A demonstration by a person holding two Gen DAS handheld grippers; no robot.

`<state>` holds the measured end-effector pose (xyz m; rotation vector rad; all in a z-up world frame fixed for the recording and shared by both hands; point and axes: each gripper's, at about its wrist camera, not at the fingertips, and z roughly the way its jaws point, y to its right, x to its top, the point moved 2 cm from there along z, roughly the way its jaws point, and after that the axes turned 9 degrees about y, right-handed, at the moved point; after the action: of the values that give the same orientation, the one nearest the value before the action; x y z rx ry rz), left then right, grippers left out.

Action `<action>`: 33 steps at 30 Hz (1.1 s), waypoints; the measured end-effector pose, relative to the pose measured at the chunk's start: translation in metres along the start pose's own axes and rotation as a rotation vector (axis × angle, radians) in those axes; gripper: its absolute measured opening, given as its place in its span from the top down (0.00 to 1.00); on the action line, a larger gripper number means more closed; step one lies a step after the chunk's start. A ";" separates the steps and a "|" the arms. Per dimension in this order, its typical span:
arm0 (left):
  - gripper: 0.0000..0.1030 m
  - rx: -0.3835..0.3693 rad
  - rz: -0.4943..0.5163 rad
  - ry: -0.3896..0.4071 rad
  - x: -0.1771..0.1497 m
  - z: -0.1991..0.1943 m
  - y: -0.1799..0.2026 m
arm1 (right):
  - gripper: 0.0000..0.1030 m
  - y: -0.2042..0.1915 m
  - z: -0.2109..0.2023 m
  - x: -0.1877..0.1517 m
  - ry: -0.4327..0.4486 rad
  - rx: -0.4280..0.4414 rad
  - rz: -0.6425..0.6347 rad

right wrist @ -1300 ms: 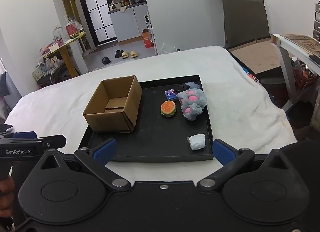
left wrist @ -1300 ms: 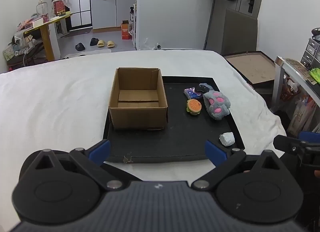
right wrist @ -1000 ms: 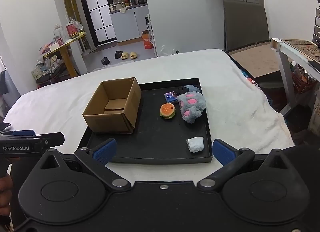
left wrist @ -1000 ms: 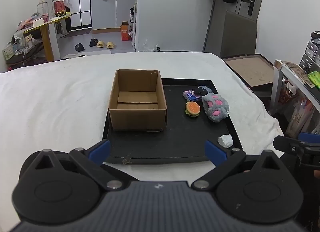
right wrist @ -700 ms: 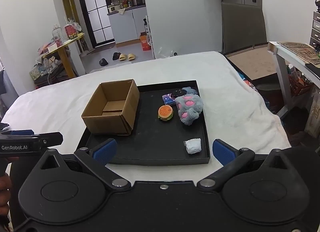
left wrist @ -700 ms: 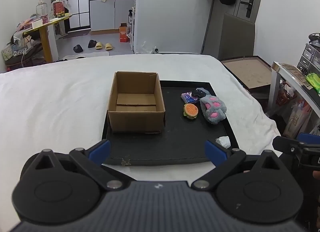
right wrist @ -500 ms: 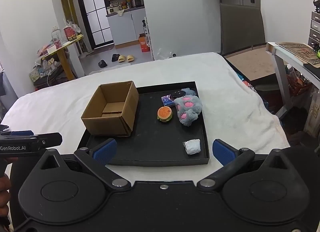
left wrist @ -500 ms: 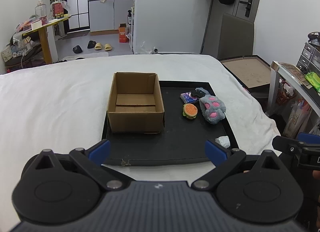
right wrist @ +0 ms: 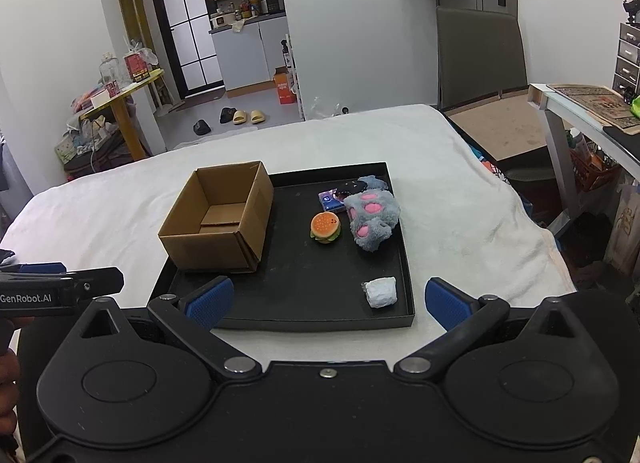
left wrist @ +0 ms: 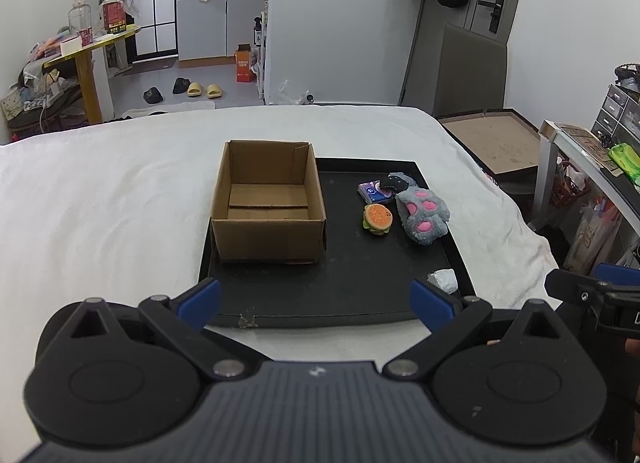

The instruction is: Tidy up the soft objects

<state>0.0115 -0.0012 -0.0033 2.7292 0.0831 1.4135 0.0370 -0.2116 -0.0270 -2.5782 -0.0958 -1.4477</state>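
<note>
An open, empty cardboard box stands on the left of a black tray on a white bed. To its right lie a burger toy, a grey paw plush with pink pads, a small purple pack, a dark plush behind the paw, and a white crumpled lump near the tray's front right corner. My left gripper and right gripper are both open and empty, held back from the tray's front edge.
The white bed spreads around the tray. A desk and drawers stand at the right, a yellow table at the far left, and a kitchen doorway with slippers lies beyond the bed.
Both grippers have drawn back and up from the tray, so the box and toys look smaller and farther. Both stayed open. Nothing on the tray has moved.
</note>
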 end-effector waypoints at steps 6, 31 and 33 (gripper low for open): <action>0.03 0.000 0.002 -0.003 -0.001 0.000 0.001 | 0.00 0.001 -0.001 -0.001 -0.001 -0.004 -0.005; 0.03 0.001 0.004 0.009 -0.001 -0.003 0.001 | 0.00 -0.001 -0.001 -0.001 0.003 -0.004 -0.009; 0.03 0.002 0.010 0.013 -0.001 -0.004 0.001 | 0.00 -0.001 -0.001 -0.001 0.005 -0.004 -0.008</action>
<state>0.0077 -0.0023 -0.0022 2.7263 0.0717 1.4344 0.0354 -0.2107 -0.0272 -2.5802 -0.1026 -1.4584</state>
